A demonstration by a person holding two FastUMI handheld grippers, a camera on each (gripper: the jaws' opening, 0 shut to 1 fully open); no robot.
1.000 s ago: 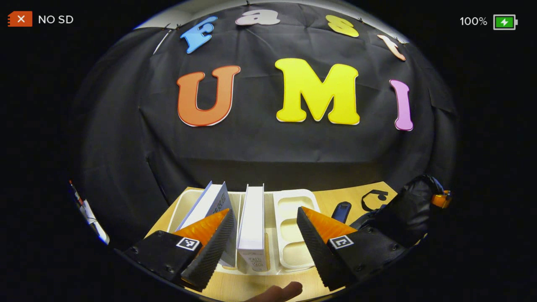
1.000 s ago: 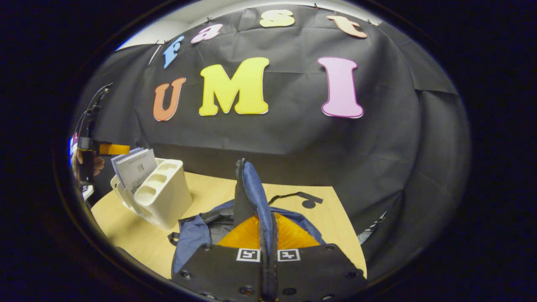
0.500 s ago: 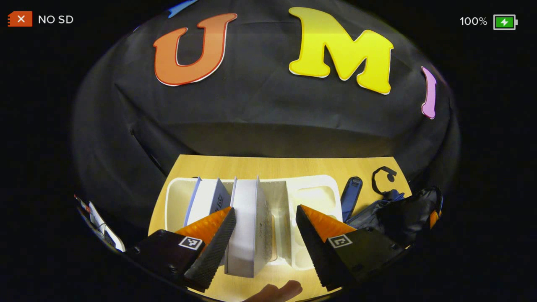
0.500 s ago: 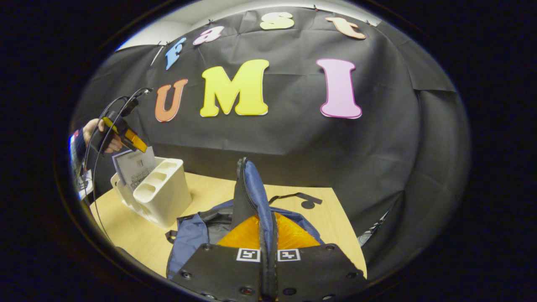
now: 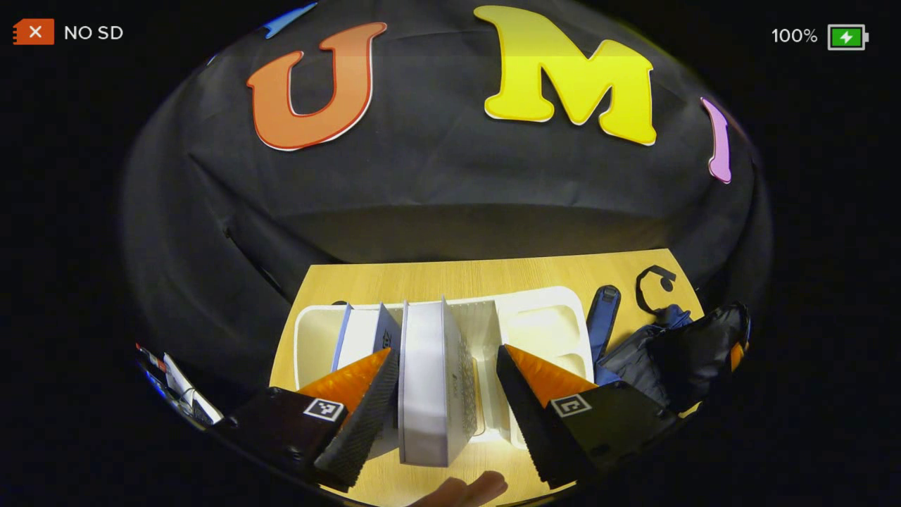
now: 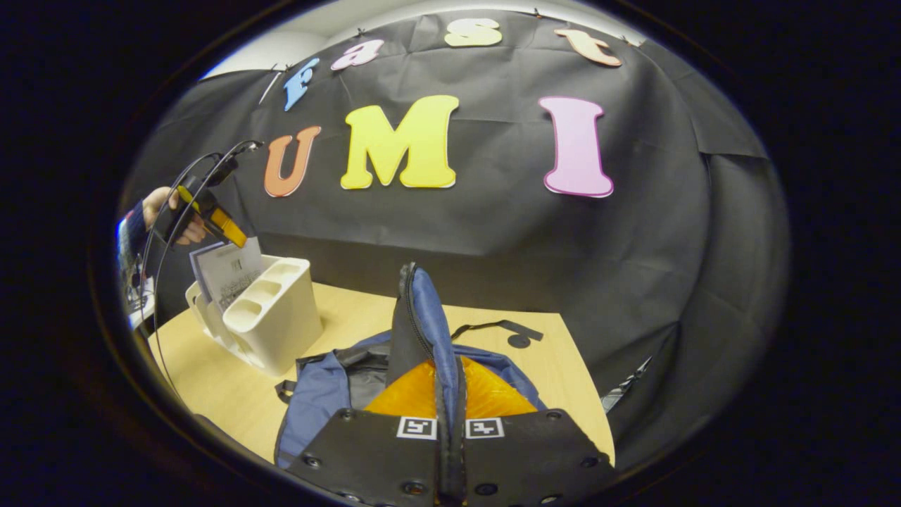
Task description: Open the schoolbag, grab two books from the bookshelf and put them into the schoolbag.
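Books stand upright in the white bookshelf [image 5: 542,320], low in the middle of your left gripper view. Your left gripper [image 5: 443,384] hangs over them with its jaws spread wide, and the thick white book [image 5: 428,380] sits right between the two fingers; whether either finger touches it, you cannot tell from here. A second book [image 5: 366,331] leans just beside it, behind the finger on the frame's left. At the very bottom edge a fingertip [image 5: 468,488] pokes in.

To the right in that same view, the blue schoolbag [image 5: 633,348] lies on the wooden table [image 5: 457,274], near the shelf.

In your right gripper view, your right gripper [image 6: 450,422] is clamped on the edge of the schoolbag's [image 6: 317,394] blue flap [image 6: 422,324], both fingers pressed against the fabric, which rises straight up the centre of the frame. The bag's mouth gapes open to the lower left of it. At the far left, the bookshelf [image 6: 271,317] stands on the table [image 6: 563,380], with your other hand [image 6: 162,218] holding the left gripper [image 6: 232,236] tilted down onto the books [image 6: 225,274].
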